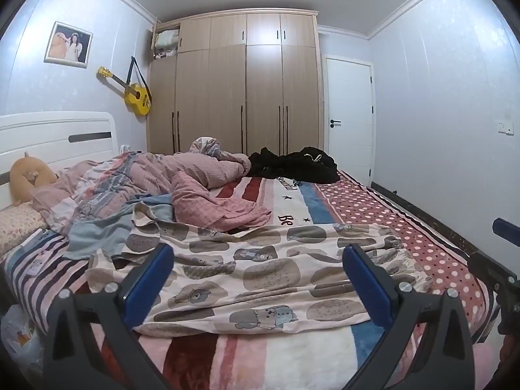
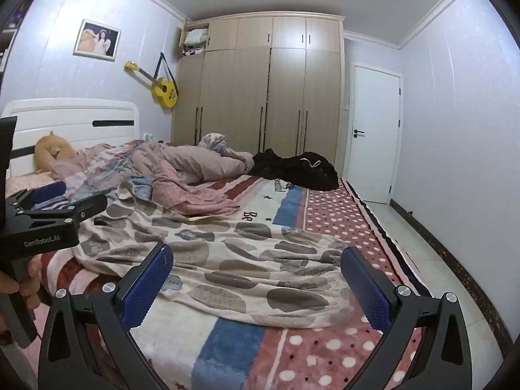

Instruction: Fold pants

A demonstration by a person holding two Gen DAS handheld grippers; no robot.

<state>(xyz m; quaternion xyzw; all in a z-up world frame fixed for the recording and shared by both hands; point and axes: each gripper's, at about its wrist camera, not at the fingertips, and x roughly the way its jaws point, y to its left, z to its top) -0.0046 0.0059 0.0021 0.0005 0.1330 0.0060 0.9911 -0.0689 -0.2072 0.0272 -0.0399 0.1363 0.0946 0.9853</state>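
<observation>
- Lying crumpled on the near part of the bed [image 1: 438, 253], bear-print pants [image 1: 260, 266] stretch left to right.
- Left gripper [image 1: 260, 279] and right gripper [image 2: 256, 279] hover above them, fingers wide apart, empty.
- Far wardrobe [image 1: 234, 81]: one upper compartment open, folded linens inside.
- Bare floor [image 2: 432, 260] along the bed's right edge.

Right claw [image 2: 256, 279] gapes wide above patterned pants [image 2: 227, 260] spread on the bed [image 2: 341, 221].
</observation>
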